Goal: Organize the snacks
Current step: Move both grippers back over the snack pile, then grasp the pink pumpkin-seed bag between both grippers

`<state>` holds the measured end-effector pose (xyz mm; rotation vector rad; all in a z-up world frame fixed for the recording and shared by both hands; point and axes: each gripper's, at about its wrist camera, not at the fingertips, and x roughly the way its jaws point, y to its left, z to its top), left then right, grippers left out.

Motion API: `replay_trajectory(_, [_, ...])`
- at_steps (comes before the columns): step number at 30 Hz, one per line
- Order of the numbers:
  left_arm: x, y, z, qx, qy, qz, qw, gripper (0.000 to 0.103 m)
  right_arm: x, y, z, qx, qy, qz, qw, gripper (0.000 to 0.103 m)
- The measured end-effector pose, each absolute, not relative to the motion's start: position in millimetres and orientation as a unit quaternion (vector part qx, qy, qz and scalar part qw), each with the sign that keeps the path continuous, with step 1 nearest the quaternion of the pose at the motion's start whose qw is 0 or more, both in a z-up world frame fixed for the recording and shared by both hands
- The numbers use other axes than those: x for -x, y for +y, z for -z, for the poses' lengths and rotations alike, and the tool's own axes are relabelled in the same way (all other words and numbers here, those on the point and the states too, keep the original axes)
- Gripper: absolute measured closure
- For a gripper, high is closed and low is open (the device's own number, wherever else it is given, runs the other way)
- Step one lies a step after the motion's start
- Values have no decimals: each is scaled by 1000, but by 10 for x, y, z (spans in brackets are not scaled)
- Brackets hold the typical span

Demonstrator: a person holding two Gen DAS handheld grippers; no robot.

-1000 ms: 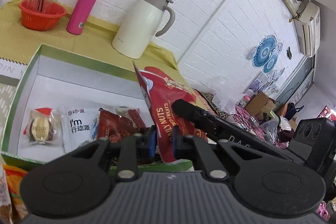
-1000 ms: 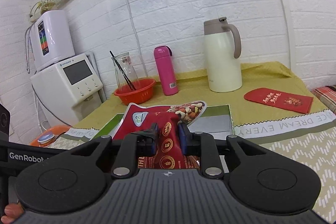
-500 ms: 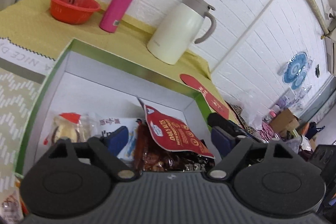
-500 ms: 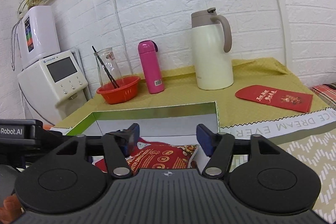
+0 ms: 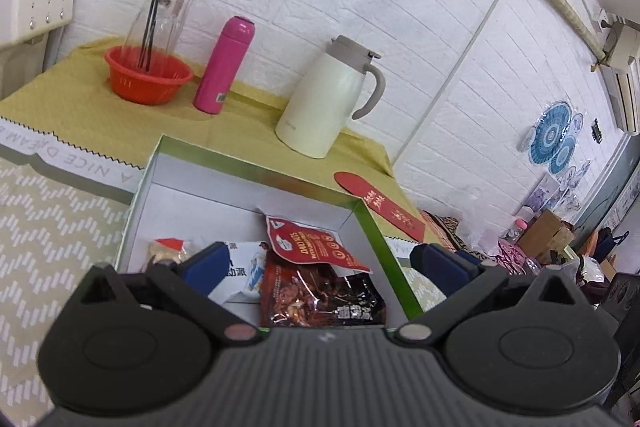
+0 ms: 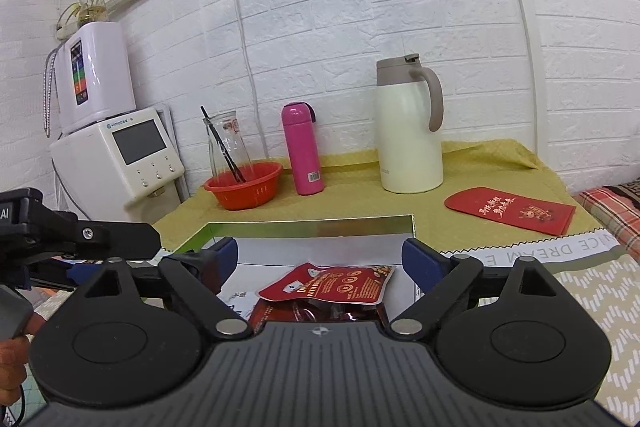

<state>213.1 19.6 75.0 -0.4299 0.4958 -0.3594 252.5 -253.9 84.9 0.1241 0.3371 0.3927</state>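
Whereas a second ago both grippers pinched the red nut pouch [image 5: 310, 242] between them above the box [image 5: 256, 174], the pouch now lies released inside it, resting on a dark snack packet [image 5: 320, 301] near the box's right wall. The left gripper [image 5: 320, 263] has its fingers spread wide with nothing between them; the right gripper [image 6: 320, 263] is likewise spread and empty, and both have drawn back from the box. In my judgement this placement is complete and the pair is free for the next snack. The pouch lies nearly flat, printed face up. In the left wrist view its long axis runs from the far-left corner toward the near right; its top edge points to the back wall of the box.
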Motion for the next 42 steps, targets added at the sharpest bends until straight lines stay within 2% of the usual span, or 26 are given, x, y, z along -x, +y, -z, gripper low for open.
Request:
replay_trajectory(8, [-1424, 317, -846, 186, 212, 175, 943, 0, -1856, -2515, -1071, -15, 148, -208, 967, 0])
replay_trajectory(17, [-821, 471, -446, 210, 230, 183, 933, 0, -1236, -2415, -681, 23, 181, -216, 959, 0])
replay_trajectory(24, [-654, 603, -19, 242, 281, 185, 910, 0, -1147, -2316, -284, -7, 247, -246, 937, 0])
replay_trajectory(32, [-585, 667, 70, 241, 286, 205, 904, 1, -1420, -2000, -74, 24, 299, -302, 905, 0])
replay_trajectory(35, [-595, 669, 27, 237, 280, 210, 906, 8, -1518, -1920, -47, 25, 305, -326, 894, 0])
replay_trajectory(36, [-616, 663, 21, 234, 280, 214, 906, 11, -1522, -1913, -31, 25, 306, -332, 892, 4])
replay_trajectory(37, [-649, 649, 19, 232, 282, 218, 905, 14, -1520, -1912, -18, 25, 309, -335, 890, 14])
replay_trajectory(38, [-690, 630, 22, 230, 285, 223, 904, 15, -1505, -1930, -6, 22, 312, -339, 887, 34])
replay_trajectory(40, [-782, 561, 34, 223, 294, 236, 899, 35, -1441, -1989, -10, 18, 311, -333, 890, 45])
replay_trajectory(42, [-887, 462, 57, 214, 303, 250, 894, 42, -1376, -2054, -25, 14, 311, -325, 893, 50])
